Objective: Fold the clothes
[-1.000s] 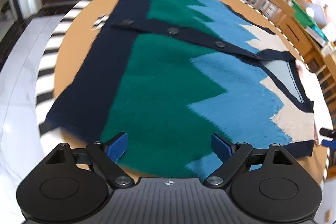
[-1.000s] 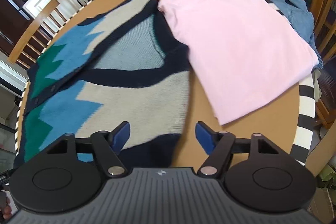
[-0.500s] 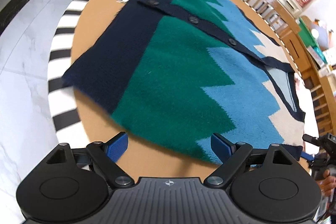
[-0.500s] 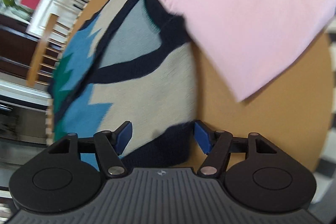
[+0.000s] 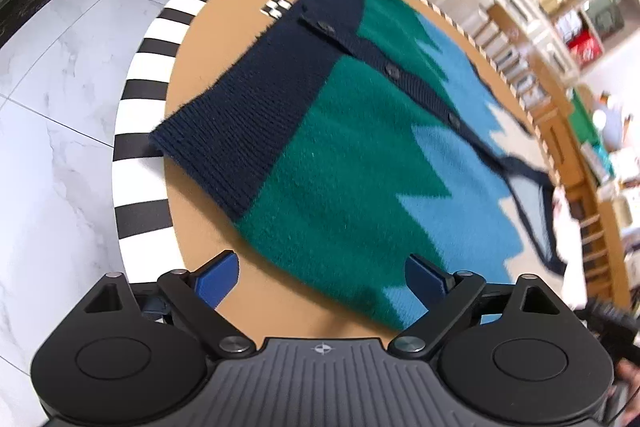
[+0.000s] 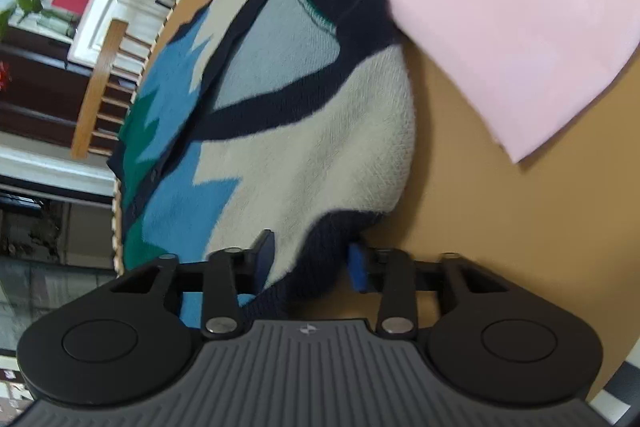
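Two grippers at cardigan point(image 5: 360, 163), spread flat on round table point(image 5: 140, 107). Right gripper point(image 6: 308, 261) closing on navy shoulder edge, knit bunched between pads. Left gripper point(image 5: 320, 277) wide, empty, near green hem side. Soft, limp, stretchy knit; best gripped at ribbed edges. Pink folded garment point(image 6: 500, 7) beyond collar.

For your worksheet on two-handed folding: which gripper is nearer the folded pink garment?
Right. The right gripper, closing on the knitted colour-block cardigan's shoulder, sits beside the folded pink garment; the left gripper hovers near its hem.
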### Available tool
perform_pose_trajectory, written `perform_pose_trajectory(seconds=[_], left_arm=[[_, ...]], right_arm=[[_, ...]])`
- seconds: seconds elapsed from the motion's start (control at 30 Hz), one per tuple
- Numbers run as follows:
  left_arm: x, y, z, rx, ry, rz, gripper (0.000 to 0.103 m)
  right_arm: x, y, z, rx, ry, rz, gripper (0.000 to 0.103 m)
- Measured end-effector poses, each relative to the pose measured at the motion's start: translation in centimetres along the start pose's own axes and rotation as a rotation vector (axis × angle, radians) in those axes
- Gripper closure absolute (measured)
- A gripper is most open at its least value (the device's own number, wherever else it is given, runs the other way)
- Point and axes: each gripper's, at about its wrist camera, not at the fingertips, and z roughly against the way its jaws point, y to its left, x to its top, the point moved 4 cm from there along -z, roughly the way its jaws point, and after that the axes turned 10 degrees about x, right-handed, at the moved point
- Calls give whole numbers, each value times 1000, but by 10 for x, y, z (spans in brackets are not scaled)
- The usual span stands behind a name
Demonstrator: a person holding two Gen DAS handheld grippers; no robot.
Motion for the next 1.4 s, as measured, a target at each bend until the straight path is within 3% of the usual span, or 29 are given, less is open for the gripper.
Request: perform_pose_trajectory(seconds=[0.1, 0.37, 0.43, 0.53, 0.57, 0.6, 0.63, 0.73, 0.9, 1.0, 1.4], left_arm=[[7, 7, -2, -20, -64, 47, 10], [30, 10, -10, 41, -147, 80, 10], [30, -1, -12, 98, -143, 13, 41], [30, -8, -13, 177, -132, -69, 66], [30, -10, -13, 199, -127, -91, 70], [32, -9, -13, 212, -119, -96, 86], [36, -6, -12, 206, -109, -86, 94], [43, -2, -11, 188, -83, -73, 95], [40, -23, -11, 292, -86, -248, 95], [41, -29, -11, 311, -74, -257, 95], [44, -32, -8, 334, -51, -299, 95]], right_arm=[[0, -7, 1, 20, -11, -36, 91], [0, -6, 0, 2, -2, -26, 90], [-1, -6, 1, 0, -3, -31, 90], [-2, -5, 3, -21, 3, -16, 90], [-2, -4, 3, -30, 6, -8, 90], [-2, -2, 2, -42, 11, 6, 90], [-2, 1, 1, -56, 16, 25, 90], [-3, 9, -1, -98, 28, 86, 90], [-6, 13, -1, -125, 25, 109, 91], [-6, 8, 2, -113, 14, 73, 92], [-6, 23, -2, -171, 30, 143, 92]])
